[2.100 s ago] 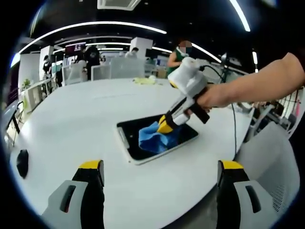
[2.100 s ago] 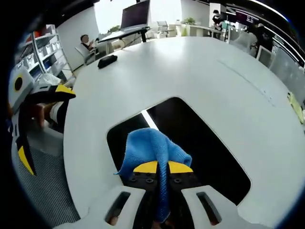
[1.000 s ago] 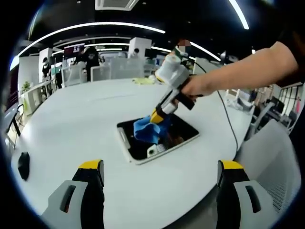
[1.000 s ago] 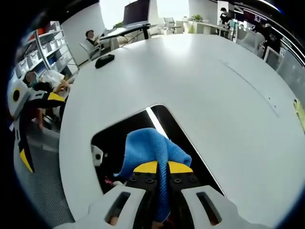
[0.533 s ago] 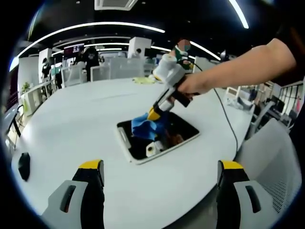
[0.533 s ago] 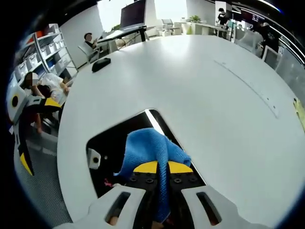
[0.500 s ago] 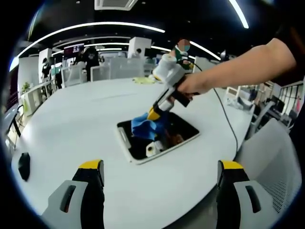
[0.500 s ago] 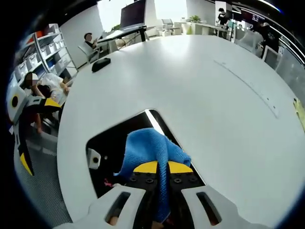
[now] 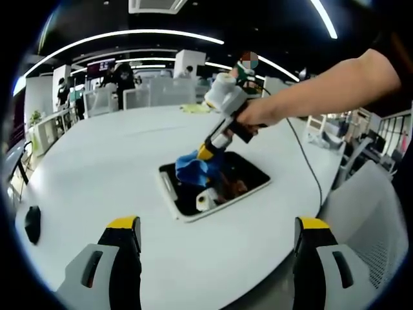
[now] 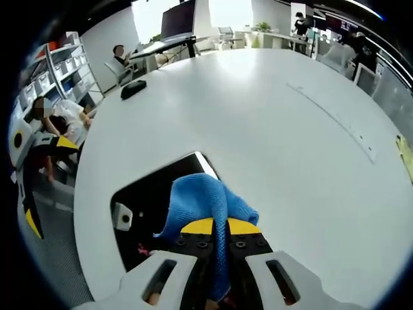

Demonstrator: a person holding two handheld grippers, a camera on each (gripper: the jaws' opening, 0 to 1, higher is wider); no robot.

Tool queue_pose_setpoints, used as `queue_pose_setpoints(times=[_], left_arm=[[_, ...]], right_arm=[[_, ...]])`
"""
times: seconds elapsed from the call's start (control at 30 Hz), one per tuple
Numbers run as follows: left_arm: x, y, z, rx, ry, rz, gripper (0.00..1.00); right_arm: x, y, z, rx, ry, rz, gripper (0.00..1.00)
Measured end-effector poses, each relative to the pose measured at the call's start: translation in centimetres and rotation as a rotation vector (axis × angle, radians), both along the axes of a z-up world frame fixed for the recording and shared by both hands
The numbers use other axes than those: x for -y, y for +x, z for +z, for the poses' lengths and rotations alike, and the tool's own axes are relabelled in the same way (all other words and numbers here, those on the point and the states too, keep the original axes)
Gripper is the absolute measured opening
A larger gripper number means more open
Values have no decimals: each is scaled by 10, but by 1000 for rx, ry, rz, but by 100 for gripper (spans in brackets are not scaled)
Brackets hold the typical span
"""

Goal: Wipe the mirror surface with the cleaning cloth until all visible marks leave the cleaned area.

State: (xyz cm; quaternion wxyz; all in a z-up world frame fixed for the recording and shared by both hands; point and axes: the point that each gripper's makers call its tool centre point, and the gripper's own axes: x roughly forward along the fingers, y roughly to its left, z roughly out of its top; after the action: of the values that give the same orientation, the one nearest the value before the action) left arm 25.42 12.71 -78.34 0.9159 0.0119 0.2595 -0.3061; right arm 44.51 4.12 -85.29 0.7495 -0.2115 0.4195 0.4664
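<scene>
A dark rectangular mirror point(image 9: 242, 182) point(image 10: 145, 200) with a white frame lies flat on the round white table point(image 9: 97, 168) point(image 10: 271, 116). My right gripper point(image 10: 219, 226) point(image 9: 205, 152) is shut on a blue cleaning cloth point(image 10: 203, 197) point(image 9: 192, 168), which it presses onto the mirror's far-left part as seen in the left gripper view. The glass reflects the gripper and a hand. My left gripper point(image 9: 216, 227) is open and holds nothing, low over the table's near edge, well short of the mirror. A person's arm point(image 9: 322, 87) holds the right gripper.
A black mouse-like object point(image 9: 31, 221) point(image 10: 133, 88) lies near the table edge. A grey mesh chair point(image 9: 368, 226) stands beside the table. People, desks and monitors are in the background. A yellowish item point(image 9: 193, 110) sits at the far side of the table.
My right gripper has slid the cloth across the mirror toward its far-left end, baring the near-right glass. My left gripper has stayed put.
</scene>
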Motion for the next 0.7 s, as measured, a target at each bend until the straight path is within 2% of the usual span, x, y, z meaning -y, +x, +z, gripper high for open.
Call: queue_pose_setpoints(times=[0.7], left_arm=[[-2,0,-3,-3,16,1,99]], right_arm=[[2,3,0,11,-6,11,1]])
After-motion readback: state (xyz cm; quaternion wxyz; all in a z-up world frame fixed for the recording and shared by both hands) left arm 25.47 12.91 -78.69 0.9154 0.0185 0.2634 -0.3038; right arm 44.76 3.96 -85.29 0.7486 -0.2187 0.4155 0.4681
